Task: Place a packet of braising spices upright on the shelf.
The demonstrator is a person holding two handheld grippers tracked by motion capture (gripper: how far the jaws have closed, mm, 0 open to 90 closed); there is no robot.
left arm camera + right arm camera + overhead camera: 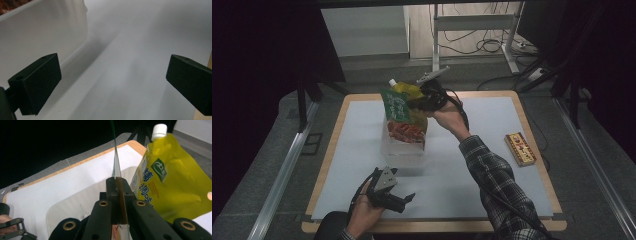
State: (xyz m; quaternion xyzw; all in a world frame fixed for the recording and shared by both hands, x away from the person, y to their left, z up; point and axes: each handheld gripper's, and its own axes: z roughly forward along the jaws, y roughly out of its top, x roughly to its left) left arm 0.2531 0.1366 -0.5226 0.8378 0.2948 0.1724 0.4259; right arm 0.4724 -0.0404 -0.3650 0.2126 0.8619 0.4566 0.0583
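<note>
Overhead, right hand-held gripper [424,100] clamping green packet [396,106] above clear bin [404,147], yellow pouch [172,182] beside, left hand-held gripper [404,199] open.

The right gripper [426,98] holds a green-and-red packet [402,117] upright over a clear container [404,150] at the tabletop [472,165] centre. A yellow pouch [408,90] stands just behind. The left gripper [399,199] hovers near, fingers apart. A patterned box [520,148] lies right.
</note>
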